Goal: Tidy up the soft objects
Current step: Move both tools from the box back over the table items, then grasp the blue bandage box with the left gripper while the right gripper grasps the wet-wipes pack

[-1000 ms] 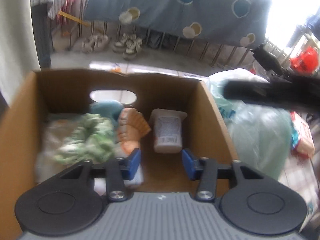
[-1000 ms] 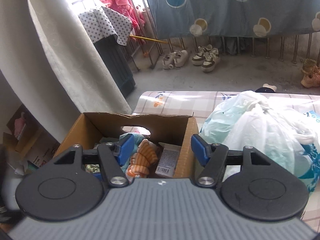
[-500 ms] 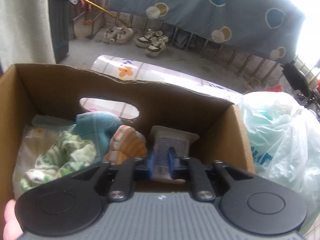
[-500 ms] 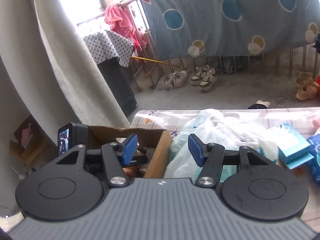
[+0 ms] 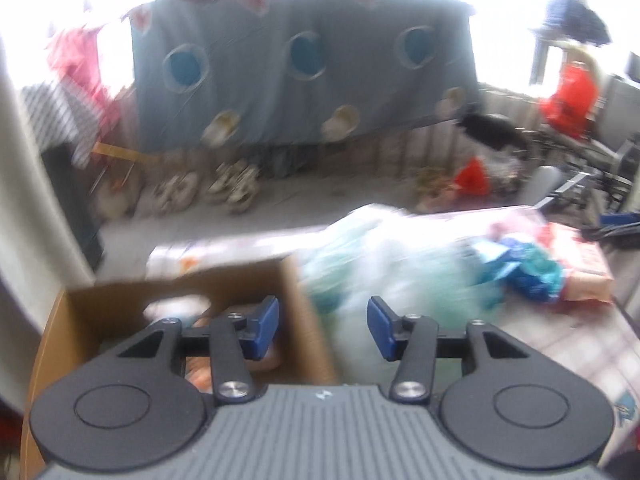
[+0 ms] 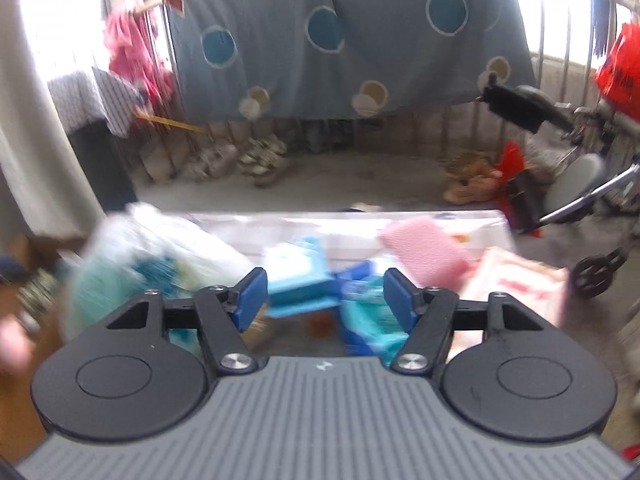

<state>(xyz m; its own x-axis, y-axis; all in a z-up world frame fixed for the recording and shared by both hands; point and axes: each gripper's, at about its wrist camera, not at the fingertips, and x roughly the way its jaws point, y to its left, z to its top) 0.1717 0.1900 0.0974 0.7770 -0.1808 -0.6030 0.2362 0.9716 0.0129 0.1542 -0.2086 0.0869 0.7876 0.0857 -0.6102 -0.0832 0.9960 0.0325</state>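
Observation:
Both views are blurred by motion. In the left wrist view a brown cardboard box (image 5: pixel 100 300) sits at lower left with soft items inside, mostly hidden. My left gripper (image 5: pixel 322 326) hovers above the box's right wall, its jaws opening with nothing between them. A pale green and white plastic bag (image 5: pixel 384 264) lies right of the box. In the right wrist view my right gripper (image 6: pixel 322 294) hangs over blue packets (image 6: pixel 296 272) and a pink pad (image 6: pixel 424 252) on the table, jaws opening and empty. The plastic bag (image 6: pixel 160 248) is to its left.
A pink and white packet (image 6: pixel 516 280) lies at the table's right end, also visible as the packet (image 5: pixel 580 268) in the left view. Beyond the table's far edge are shoes (image 6: pixel 260 156), a hanging blue sheet (image 6: pixel 340 40) and a wheeled frame (image 6: pixel 592 200). A hand (image 6: pixel 12 344) shows at left.
My left gripper rose out of the box and swung right, its jaws narrowing then widening again. My right gripper swept right from the box, past the bag, to the blue packets.

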